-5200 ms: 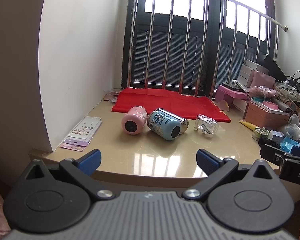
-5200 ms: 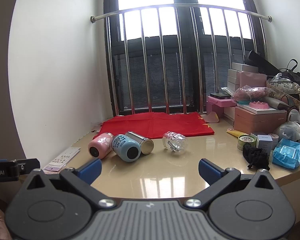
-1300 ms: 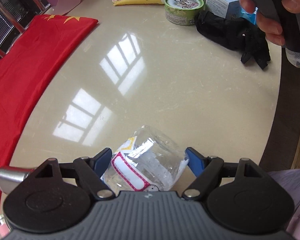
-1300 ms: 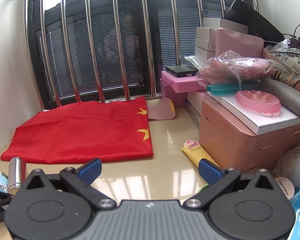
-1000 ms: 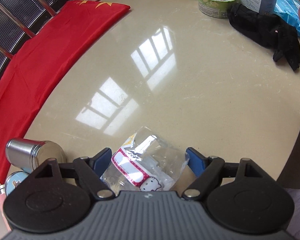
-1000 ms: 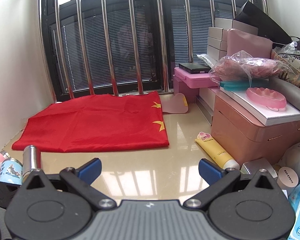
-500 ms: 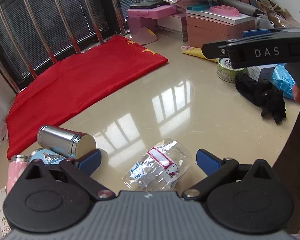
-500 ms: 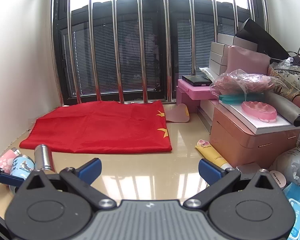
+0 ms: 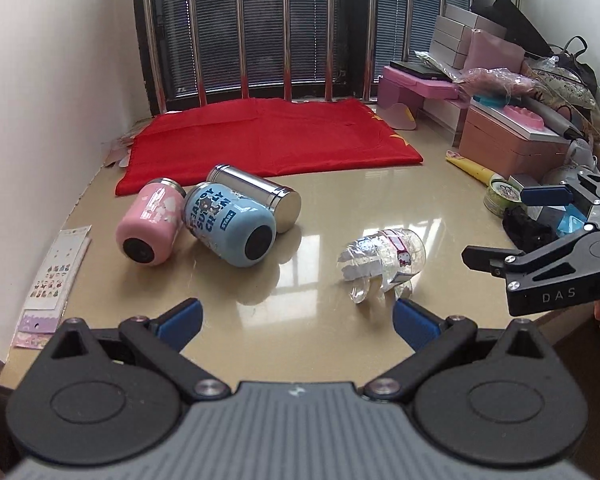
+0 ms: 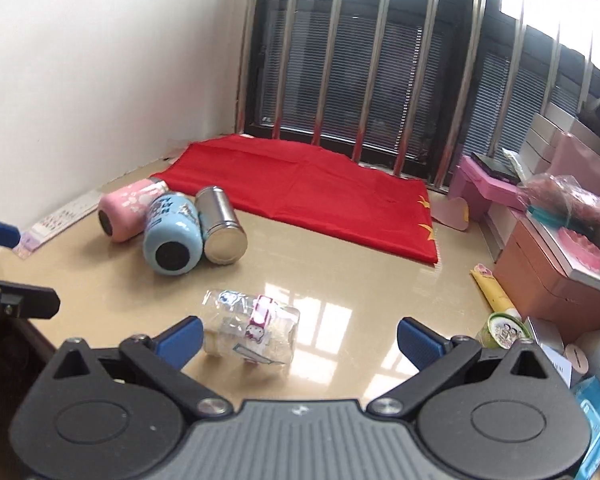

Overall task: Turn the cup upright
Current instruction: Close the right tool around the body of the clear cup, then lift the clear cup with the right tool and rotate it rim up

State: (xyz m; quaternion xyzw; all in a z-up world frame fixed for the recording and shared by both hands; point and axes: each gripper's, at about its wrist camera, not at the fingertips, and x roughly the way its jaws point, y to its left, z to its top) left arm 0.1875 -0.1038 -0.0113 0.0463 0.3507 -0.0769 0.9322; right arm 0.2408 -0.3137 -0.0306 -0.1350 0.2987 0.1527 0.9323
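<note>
Four cups lie on their sides on the glossy beige desk (image 9: 340, 200): a clear plastic cup (image 9: 382, 263) with cartoon stickers, apart from three cylinders touching in a row: a pink cup (image 9: 150, 227), a blue printed cup (image 9: 230, 230) and a steel cup (image 9: 256, 196). The left claw (image 9: 296, 320) and right claw (image 10: 298, 340) both gape wide, holding nothing.

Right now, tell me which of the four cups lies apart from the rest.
The clear cup: it lies alone, while the pink, blue and steel ones huddle together.
</note>
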